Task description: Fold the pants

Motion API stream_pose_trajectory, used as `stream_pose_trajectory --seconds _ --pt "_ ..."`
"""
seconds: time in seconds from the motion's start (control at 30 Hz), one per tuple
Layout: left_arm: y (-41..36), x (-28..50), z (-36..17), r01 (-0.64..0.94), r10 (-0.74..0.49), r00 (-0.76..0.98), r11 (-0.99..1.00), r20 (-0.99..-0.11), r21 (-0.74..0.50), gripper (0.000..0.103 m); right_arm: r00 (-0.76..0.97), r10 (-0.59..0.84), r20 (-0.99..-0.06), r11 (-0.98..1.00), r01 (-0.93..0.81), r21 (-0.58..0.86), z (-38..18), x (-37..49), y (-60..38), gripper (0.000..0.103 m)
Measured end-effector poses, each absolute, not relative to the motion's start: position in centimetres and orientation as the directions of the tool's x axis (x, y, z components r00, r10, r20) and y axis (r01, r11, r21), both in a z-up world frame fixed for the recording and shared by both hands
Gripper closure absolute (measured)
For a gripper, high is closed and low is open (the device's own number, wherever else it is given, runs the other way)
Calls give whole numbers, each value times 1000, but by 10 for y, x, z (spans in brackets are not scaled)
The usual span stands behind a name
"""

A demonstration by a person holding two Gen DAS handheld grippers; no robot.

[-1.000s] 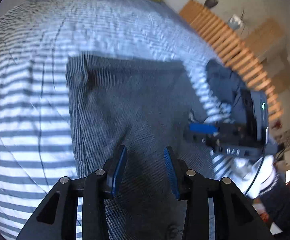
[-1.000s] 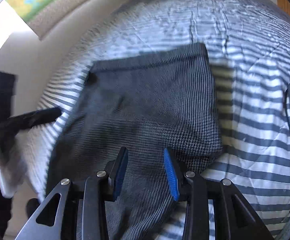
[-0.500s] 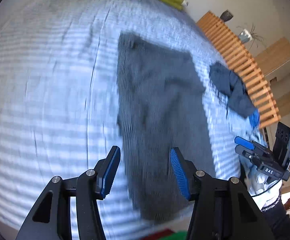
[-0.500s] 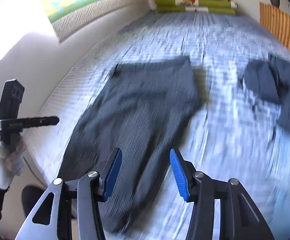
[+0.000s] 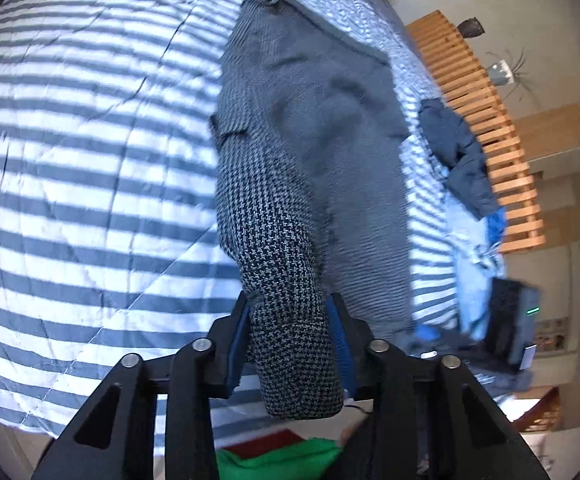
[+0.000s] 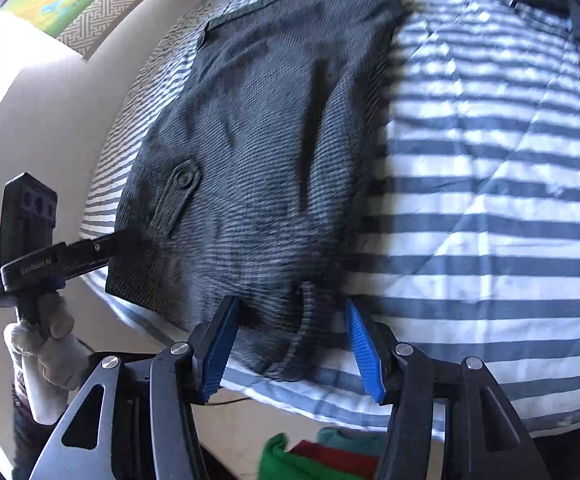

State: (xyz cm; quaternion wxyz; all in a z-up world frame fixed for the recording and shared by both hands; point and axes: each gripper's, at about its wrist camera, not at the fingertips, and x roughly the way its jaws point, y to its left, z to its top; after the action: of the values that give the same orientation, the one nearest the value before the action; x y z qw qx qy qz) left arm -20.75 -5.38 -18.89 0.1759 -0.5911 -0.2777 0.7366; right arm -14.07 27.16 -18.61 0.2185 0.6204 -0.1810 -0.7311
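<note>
Grey houndstooth pants point(image 5: 310, 140) lie flat on the striped bed cover point(image 5: 89, 160), waistband far, leg ends toward me. My left gripper point(image 5: 290, 344) is shut on one leg end, and the fabric bulges out between its blue pads. In the right wrist view the same pants point(image 6: 257, 140) show a buttoned pocket flap. My right gripper point(image 6: 290, 348) stands open at the bed's near edge, with the other leg hem lying between its blue fingers point(image 6: 364, 352). The left gripper point(image 6: 89, 248) shows at the left, held by a gloved hand point(image 6: 45, 340).
Dark blue clothes point(image 5: 458, 152) and a light blue garment point(image 5: 470, 272) lie at the bed's right side by a wooden slatted rail point(image 5: 486, 100). Green and red cloth point(image 6: 302, 456) lies below the bed edge. A white wall point(image 6: 29, 120) borders the bed's left.
Both grippers came back from over the pants to the leg ends at the bed's near edge. The left one shut on a leg end; the right one widened around the other hem.
</note>
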Motion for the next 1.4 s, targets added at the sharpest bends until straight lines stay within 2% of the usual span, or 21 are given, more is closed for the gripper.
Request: stream_pose_trajectory --seconds 0.33,0.53,0.63,0.7,0.73,0.83,0.93,0.97,1.0,1.03,1.1,1.17,1.3,1.37,1.4 --pt "-24 -221 -119 -60 562 -218 -824 -798 -564 68 -142 -524 -840 -852 55 521 -186 -140 272 51" --pt "-23 -213 -113 -83 551 -262 -830 -792 -551 68 -164 -463 -871 -886 80 456 -178 -130 270 50" --pt "-43 -203 -142 -22 526 -257 -842 -811 -539 62 -175 -465 -868 -885 68 460 -178 -126 276 48" --pt "-53 -196 -167 17 531 -213 -837 -820 -546 47 -171 -484 -858 -874 50 483 -180 -121 282 47" --pt "-56 -194 -176 36 518 -205 -844 -831 -535 36 -166 -493 -854 -869 43 493 -182 -121 282 47" --pt "-59 -193 -197 71 532 -189 -831 -825 -552 34 -163 -514 -842 -857 51 513 -185 -118 275 47" --pt "-48 -190 -207 38 516 -212 -844 -830 -535 39 -168 -500 -850 -866 93 491 -184 -117 261 47" --pt "-43 -190 -207 16 509 -213 -852 -834 -524 58 -177 -484 -857 -875 109 472 -182 -116 258 56" --pt "-38 -189 -208 6 495 -201 -862 -845 -507 59 -179 -472 -863 -881 121 457 -182 -120 252 66" --pt "-37 -188 -208 8 484 -212 -868 -849 -497 61 -181 -462 -869 -887 124 445 -181 -119 251 69" --pt "-37 -182 -204 15 510 -223 -850 -830 -527 68 -179 -477 -861 -879 124 461 -177 -117 257 84" --pt "-40 -172 -196 17 543 -241 -826 -805 -563 73 -173 -535 -827 -845 120 522 -167 -113 268 91" --pt "-38 -161 -195 -23 564 -220 -819 -796 -574 76 -218 -562 -798 -827 170 536 -136 -100 284 92" --pt "-43 -164 -208 15 556 -195 -822 -808 -569 77 -191 -505 -842 -860 198 471 -142 -99 275 89" --pt "-46 -165 -211 32 559 -192 -818 -807 -574 78 -174 -448 -877 -884 231 406 -146 -101 269 84"
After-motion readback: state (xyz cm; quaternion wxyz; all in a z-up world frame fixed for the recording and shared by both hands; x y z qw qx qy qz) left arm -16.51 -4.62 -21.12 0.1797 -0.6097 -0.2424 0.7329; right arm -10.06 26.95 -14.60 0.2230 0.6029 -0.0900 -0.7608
